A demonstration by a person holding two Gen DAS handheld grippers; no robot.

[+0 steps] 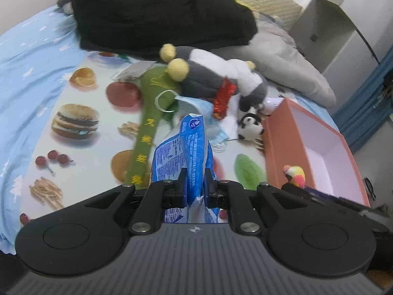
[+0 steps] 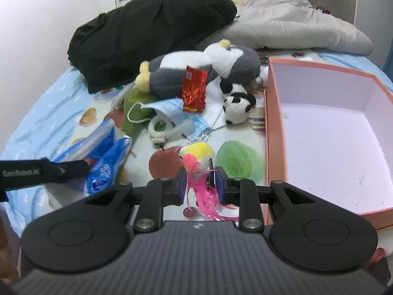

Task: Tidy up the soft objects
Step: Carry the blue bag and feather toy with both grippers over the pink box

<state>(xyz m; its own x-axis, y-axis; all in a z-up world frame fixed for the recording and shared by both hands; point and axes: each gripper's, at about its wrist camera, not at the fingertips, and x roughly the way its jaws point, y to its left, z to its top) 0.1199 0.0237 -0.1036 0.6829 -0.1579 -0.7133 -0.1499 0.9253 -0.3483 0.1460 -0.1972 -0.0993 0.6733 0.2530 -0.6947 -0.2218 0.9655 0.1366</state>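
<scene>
Left wrist view: left gripper (image 1: pixel 195 184) clamped a blue packet (image 1: pixel 183 152) at frame centre | right wrist view: right gripper (image 2: pixel 200 184) pinched a feathered toy bird (image 2: pixel 197 158) left of the pink box (image 2: pixel 319 132), lower centre.

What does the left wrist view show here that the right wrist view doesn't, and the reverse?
Only the left wrist view shows the left gripper shut on the blue packet, plus the burger print on the cloth.

Only the right wrist view shows the right gripper shut on the yellow and pink plush toy, and nearly all of the pink box floor, which is bare.

Both show the grey and white plush, the small panda, the red packet, the face masks and the black garment.
</scene>
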